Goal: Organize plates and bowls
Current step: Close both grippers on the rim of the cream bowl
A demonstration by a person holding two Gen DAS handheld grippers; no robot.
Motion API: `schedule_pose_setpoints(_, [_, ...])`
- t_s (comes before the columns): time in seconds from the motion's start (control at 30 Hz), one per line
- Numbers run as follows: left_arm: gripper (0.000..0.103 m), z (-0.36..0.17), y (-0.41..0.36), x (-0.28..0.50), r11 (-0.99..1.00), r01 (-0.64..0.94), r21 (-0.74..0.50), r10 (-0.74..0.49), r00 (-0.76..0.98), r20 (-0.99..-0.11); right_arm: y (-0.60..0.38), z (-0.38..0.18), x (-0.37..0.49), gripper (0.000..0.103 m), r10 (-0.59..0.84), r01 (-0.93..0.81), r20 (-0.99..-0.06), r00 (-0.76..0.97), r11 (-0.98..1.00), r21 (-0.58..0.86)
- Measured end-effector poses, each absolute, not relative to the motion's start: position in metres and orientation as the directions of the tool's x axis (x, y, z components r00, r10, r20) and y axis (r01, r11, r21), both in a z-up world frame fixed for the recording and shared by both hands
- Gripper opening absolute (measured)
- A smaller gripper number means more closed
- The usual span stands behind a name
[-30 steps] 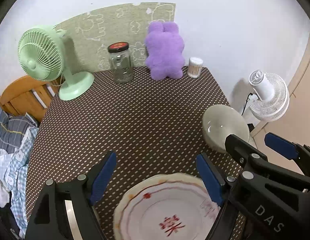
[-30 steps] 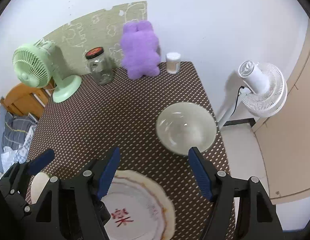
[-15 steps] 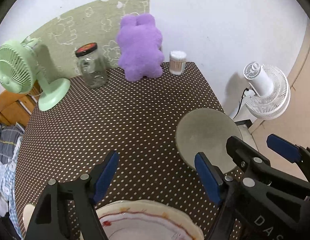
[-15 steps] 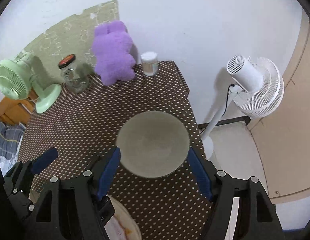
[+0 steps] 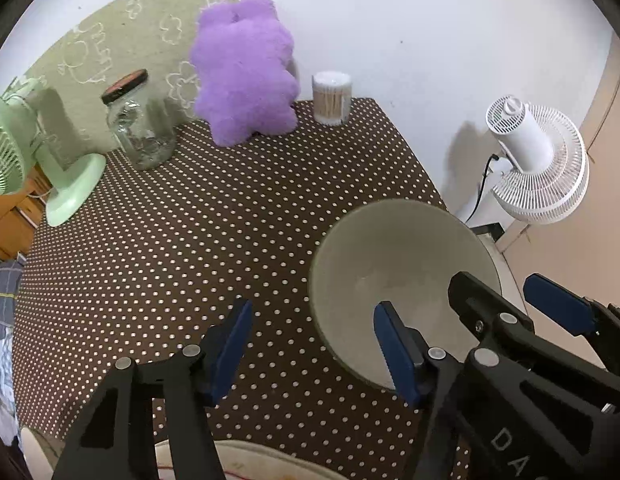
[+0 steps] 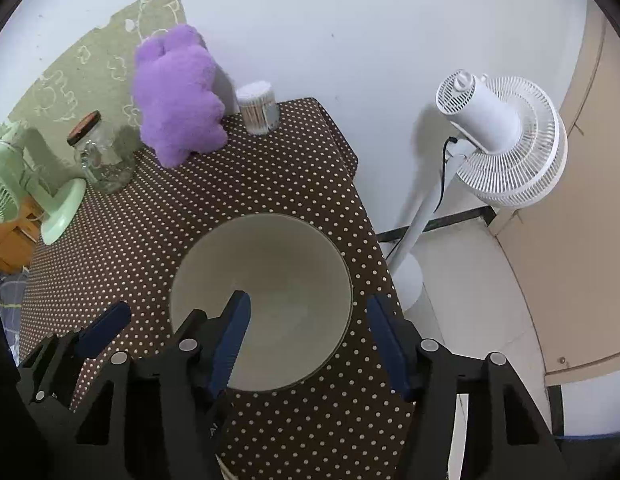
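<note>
Since the earlier frames both grippers had come down and forward over the table, so the plate (image 5: 270, 456) had slid almost out of the lower edge of the left wrist view and the bowl (image 6: 266, 300) had swelled to fill the middle of the right wrist view. The jaws of both grippers had just been closing. The right gripper (image 6: 310, 340) straddled the bowl's right side, one blue pad inside the bowl and the other outside its rim, neither visibly pressing, so it was not yet clenched. The left gripper (image 5: 313, 344) stood unclenched over bare cloth with its right pad in front of the bowl's left wall and nothing between the pads. One bowl and one plate were in sight, both on the brown dotted tablecloth (image 5: 190, 220). The letters "DA" showed in the lower right on the right gripper's body in the left wrist view. Farther back stood one green fan (image 5: 26, 160), one glass jar (image 5: 138, 128) with a dark lid, one purple plush toy (image 5: 246, 72) and one tub of cotton swabs (image 5: 331, 98). One white fan (image 6: 497, 136) stood on the floor at the right.
</note>
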State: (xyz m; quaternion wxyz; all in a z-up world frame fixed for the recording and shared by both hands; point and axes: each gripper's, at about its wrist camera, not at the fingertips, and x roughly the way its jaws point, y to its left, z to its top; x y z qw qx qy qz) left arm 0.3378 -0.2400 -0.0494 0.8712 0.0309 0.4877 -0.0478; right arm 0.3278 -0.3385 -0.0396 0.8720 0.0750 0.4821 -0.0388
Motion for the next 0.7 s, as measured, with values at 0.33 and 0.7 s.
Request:
schedule_pose_setpoints(0.33, [0.060, -0.066, -0.250, 0.348, 0.993, 0.121, -0.001, -0.061, 0.488, -0.871, -0.351, -0.058, 0.337, 0.062, -0.010, 0.187, -0.863, 0.505, 0.977, 0.098])
schedule_pose_setpoints(0.7, [0.051, -0.075, -0.254, 0.357, 0.995, 0.104, -0.006, -0.054, 0.467, -0.883, -0.358, -0.066, 0.342, 0.057, -0.015, 0.220, -0.871, 0.492, 0.970, 0.108])
